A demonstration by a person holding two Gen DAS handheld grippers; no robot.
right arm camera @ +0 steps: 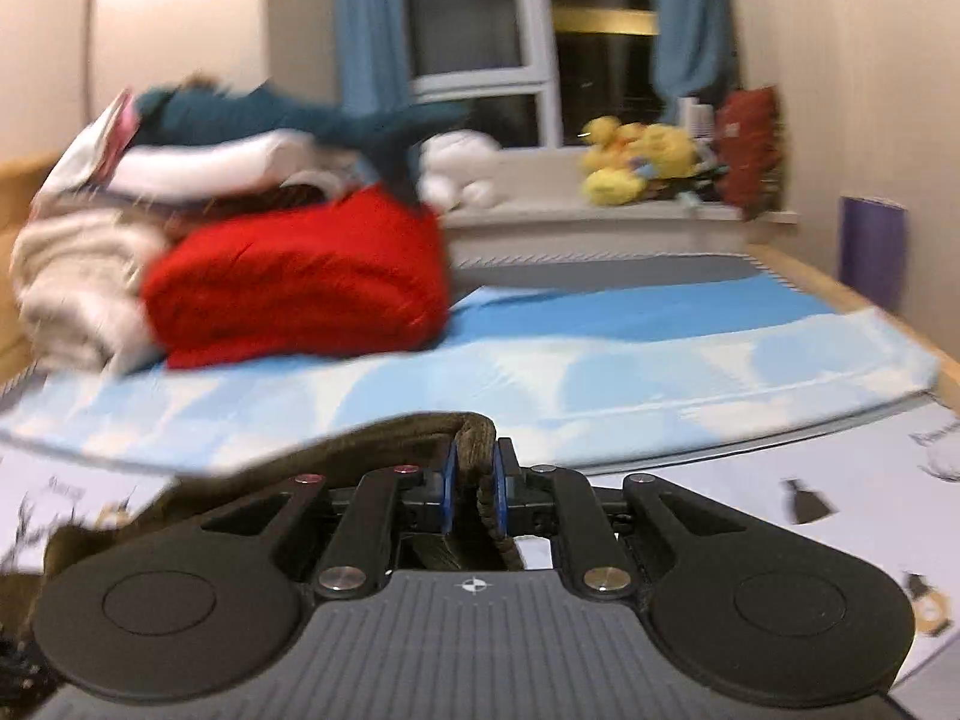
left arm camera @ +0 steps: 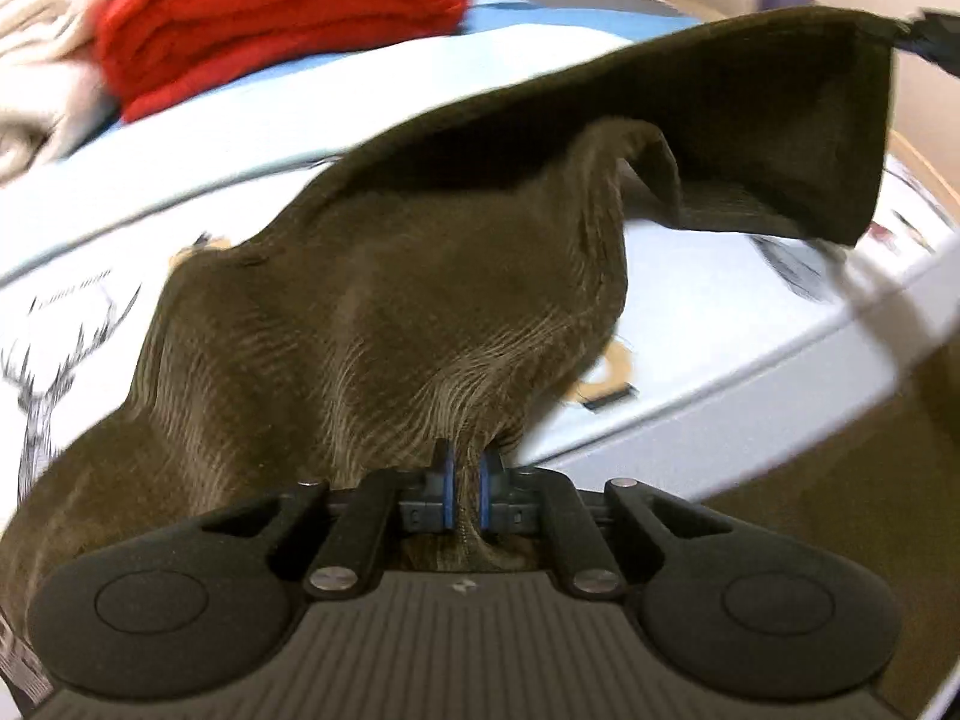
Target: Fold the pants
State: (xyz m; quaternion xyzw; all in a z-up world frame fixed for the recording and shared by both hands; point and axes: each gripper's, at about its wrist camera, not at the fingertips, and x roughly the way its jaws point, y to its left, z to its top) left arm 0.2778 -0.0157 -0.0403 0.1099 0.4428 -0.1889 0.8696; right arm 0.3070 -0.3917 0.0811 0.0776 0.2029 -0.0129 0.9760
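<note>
The olive-brown corduroy pants [left arm camera: 420, 276] hang stretched above the bed in the left wrist view. My left gripper [left arm camera: 467, 480] is shut on a bunched fold of them, its blue pads pinching the cloth. The far corner of the pants [left arm camera: 828, 60] is lifted high at the upper right, where the dark tip of the other gripper [left arm camera: 936, 42] holds it. In the right wrist view my right gripper [right arm camera: 475, 480] is shut on a thick hem of the pants [right arm camera: 474, 438], and the rest of the cloth trails down to the left.
A folded red garment [right arm camera: 300, 282] and a pile of cream and white laundry [right arm camera: 78, 282] lie on the blue sheet [right arm camera: 660, 354]. A white sheet with deer prints [left arm camera: 54, 360] covers the near bed. Plush toys [right arm camera: 636, 162] sit on the window sill. A wooden bed rail [right arm camera: 840, 294] runs along the right.
</note>
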